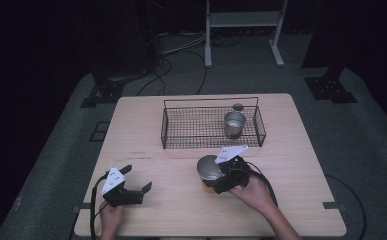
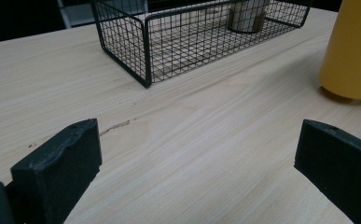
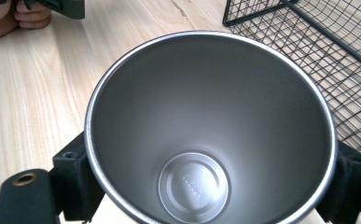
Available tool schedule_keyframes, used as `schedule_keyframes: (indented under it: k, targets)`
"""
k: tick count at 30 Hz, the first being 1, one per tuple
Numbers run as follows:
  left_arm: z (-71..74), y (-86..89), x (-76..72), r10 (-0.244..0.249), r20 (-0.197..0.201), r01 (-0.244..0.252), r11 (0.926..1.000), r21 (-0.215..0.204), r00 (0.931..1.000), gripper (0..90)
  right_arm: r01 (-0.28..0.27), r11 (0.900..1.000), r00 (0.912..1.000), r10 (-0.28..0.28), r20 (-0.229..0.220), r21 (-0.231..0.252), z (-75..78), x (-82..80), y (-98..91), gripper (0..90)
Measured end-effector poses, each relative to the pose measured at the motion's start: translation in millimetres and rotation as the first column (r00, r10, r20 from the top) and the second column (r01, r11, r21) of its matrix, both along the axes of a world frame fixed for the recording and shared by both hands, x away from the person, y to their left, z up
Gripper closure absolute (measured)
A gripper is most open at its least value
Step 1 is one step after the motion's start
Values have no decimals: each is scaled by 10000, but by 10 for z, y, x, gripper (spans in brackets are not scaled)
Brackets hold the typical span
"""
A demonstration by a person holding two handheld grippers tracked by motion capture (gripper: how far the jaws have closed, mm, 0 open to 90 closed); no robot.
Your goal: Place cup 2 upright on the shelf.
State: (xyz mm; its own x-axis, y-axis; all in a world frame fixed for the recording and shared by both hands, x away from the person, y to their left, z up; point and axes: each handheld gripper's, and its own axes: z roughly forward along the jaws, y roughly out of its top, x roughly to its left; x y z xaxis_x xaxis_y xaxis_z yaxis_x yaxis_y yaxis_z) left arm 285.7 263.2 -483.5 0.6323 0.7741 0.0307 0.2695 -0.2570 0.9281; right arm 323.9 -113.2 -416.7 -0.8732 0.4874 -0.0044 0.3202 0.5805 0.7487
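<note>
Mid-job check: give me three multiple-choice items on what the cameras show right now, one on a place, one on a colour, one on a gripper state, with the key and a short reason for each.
1. Where is the small steel cup?
A. Inside the wire basket
B. On the table left of the basket
C. Between the left gripper's jaws

2. What colour is the outside of the cup that stands near the basket?
A. Red
B. Yellow
C. Blue

3. How does the right gripper stand?
A. Open, away from everything
B. Closed on the yellow cup
C. Closed on the basket's rim

Key:
1 A: the high view shows it standing within the basket's right half.
2 B: the left gripper view shows its yellow wall on the wooden table.
3 B: the right gripper view shows black jaws against both sides of the cup, looking into its steel interior.
</note>
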Motion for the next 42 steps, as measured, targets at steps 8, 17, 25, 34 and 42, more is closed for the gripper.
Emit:
schedule_keyframes:
  k: [8,17,25,34,42]
  targets:
    - [-1,-4,-1,23,-28,-23,10000,-23,10000,0,68,9998,9998,-65,-210,183,186,98,-85,130]
    - [-2,-7,0,13,-7,-13,10000,-10,10000,0,151,9996,9998,-147,-148,235,375,229,-120,130]
    - [-2,-3,2,-1,4,1,10000,-19,10000,0,222,9990,9996,-216,-163,383,552,396,-146,130]
    - [-3,-3,3,4,1,-4,10000,-29,10000,0,293,9982,9995,-289,-93,515,747,576,-139,130]
    - [-3,-2,2,-10,18,10,10000,-55,10000,0,376,9982,9992,-370,-146,467,847,749,-101,130]
